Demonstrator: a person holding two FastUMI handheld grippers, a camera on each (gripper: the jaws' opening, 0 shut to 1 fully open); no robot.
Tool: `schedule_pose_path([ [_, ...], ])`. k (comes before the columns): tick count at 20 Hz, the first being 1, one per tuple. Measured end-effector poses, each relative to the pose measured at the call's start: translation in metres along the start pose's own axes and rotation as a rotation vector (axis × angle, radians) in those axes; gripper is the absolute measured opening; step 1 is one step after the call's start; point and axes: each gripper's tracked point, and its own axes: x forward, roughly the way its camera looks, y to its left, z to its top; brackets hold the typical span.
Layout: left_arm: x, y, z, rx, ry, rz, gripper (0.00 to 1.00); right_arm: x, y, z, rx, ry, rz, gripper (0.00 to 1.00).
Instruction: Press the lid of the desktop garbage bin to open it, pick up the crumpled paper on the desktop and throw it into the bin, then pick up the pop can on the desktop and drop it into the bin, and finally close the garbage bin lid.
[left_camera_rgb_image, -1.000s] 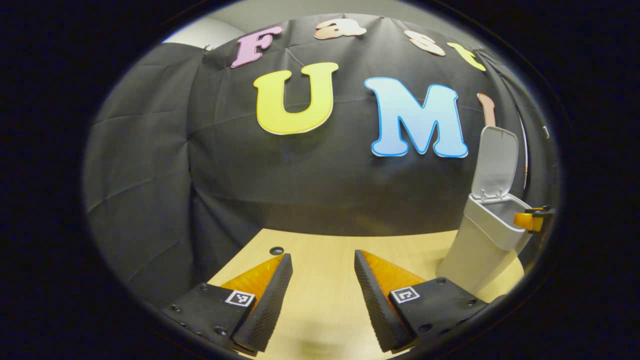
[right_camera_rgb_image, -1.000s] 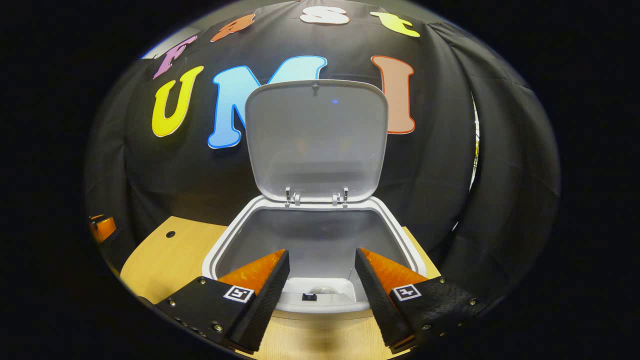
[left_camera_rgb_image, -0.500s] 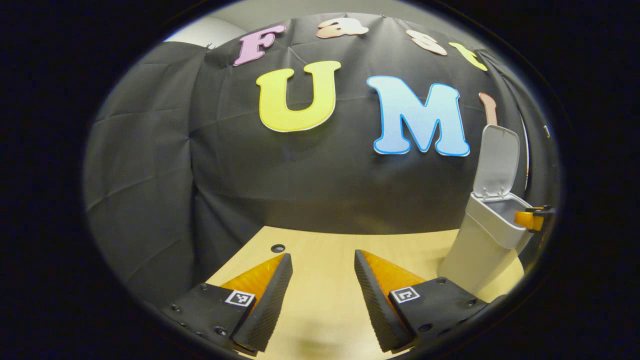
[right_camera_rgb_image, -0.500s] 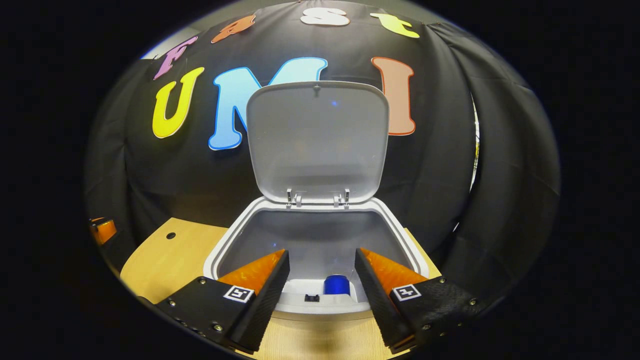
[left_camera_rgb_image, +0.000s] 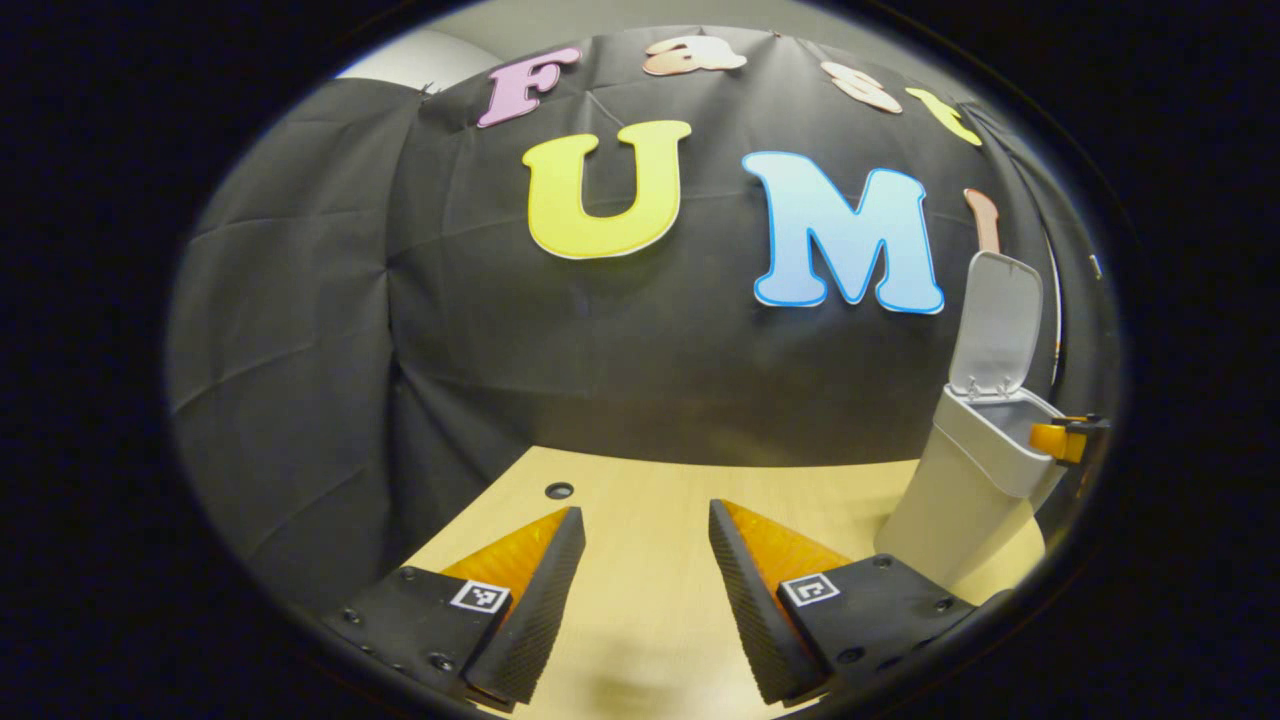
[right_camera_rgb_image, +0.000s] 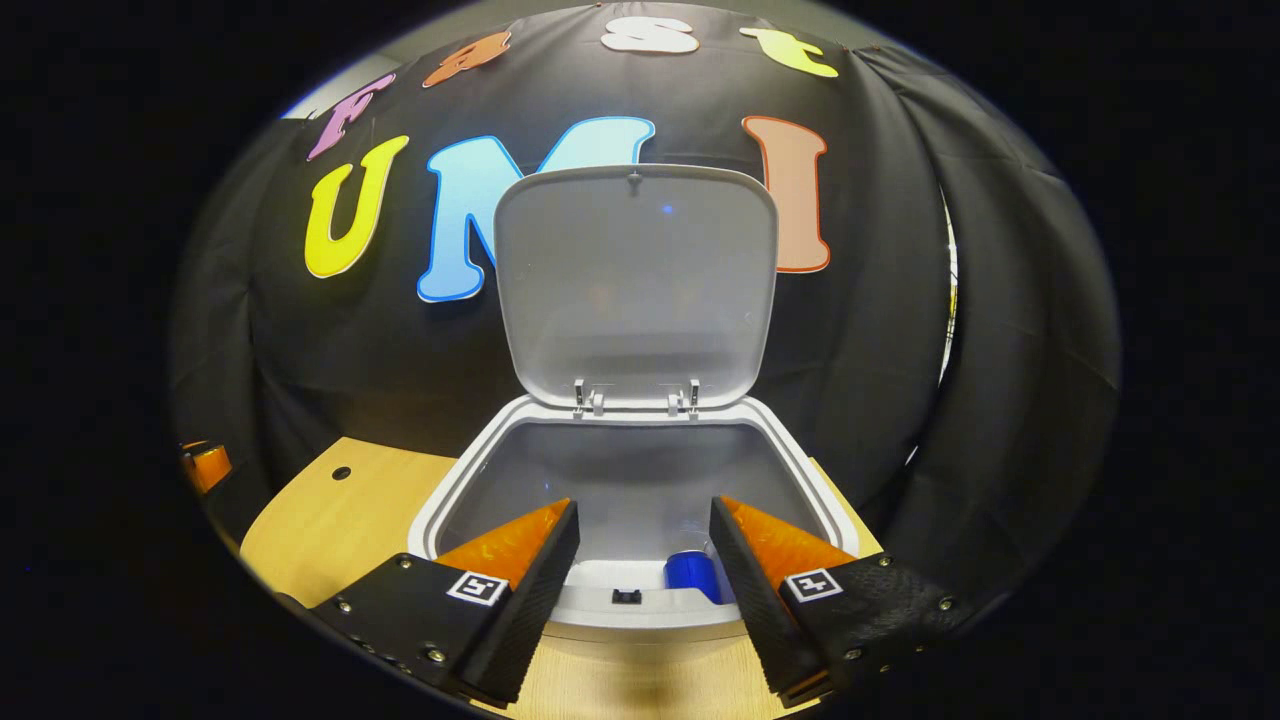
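Right gripper view: right gripper (right_camera_rgb_image: 644, 560) hovers agape above bin (right_camera_rgb_image: 640, 612)

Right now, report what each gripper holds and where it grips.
Nothing is held. The left gripper is open over the table; the right gripper is open above the bin.

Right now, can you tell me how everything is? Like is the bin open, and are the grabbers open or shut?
Bin: standing upright on the table, open at the top.
Lid: swung up on its hinges, standing open.
Can: down inside the bin, partly hidden by a finger.
Right gripper: open, holding nothing, above the bin's front edge.
Left gripper: open, holding nothing, over the table.
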Motion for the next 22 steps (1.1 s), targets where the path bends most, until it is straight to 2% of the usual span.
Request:
schedule_pose_path([
  [1,-0.001,0.001,0.001,-0.001,0.0,0.0,0.84,-0.001,0.001,-0.001,0.001,0.003,0.005,0.85],
  [3,-0.001,0.002,0.001,0.003,-0.002,0.001,0.87,-0.002,0.004,-0.001,0.002,0.009,0.014,0.85],
  [4,-0.001,0.002,0.001,0.007,-0.003,0.001,0.8,-0.003,0.005,0.0,0.001,0.01,0.018,0.85],
  [5,-0.001,0.002,0.001,0.01,-0.003,0.002,0.83,-0.005,0.006,0.001,-0.003,0.008,0.018,0.85],
  [12,-0.003,0.0,0.0,0.013,-0.002,-0.006,0.84,-0.014,0.012,0.03,-0.012,-0.061,0.026,0.85],
  [13,-0.003,0.0,0.0,0.015,-0.002,-0.008,0.87,-0.015,0.013,0.033,-0.004,-0.065,0.028,0.85],
  [15,-0.004,-0.003,0.001,0.021,-0.004,-0.012,0.87,-0.019,0.016,0.046,0.012,-0.094,0.033,0.85],
  [16,-0.004,-0.002,0.001,0.023,-0.004,-0.013,0.83,-0.021,0.017,0.053,0.015,-0.11,0.035,0.85],
  [19,-0.005,-0.002,0.002,0.026,-0.005,-0.016,0.83,-0.028,0.018,0.08,0.019,-0.161,0.041,0.85],
  [21,-0.005,-0.003,0.004,0.027,-0.005,-0.019,0.87,-0.032,0.019,0.099,0.02,-0.201,0.046,0.85],
  [22,-0.006,-0.004,0.002,0.028,-0.004,-0.02,0.84,-0.035,0.019,0.109,0.021,-0.221,0.049,0.85],
])
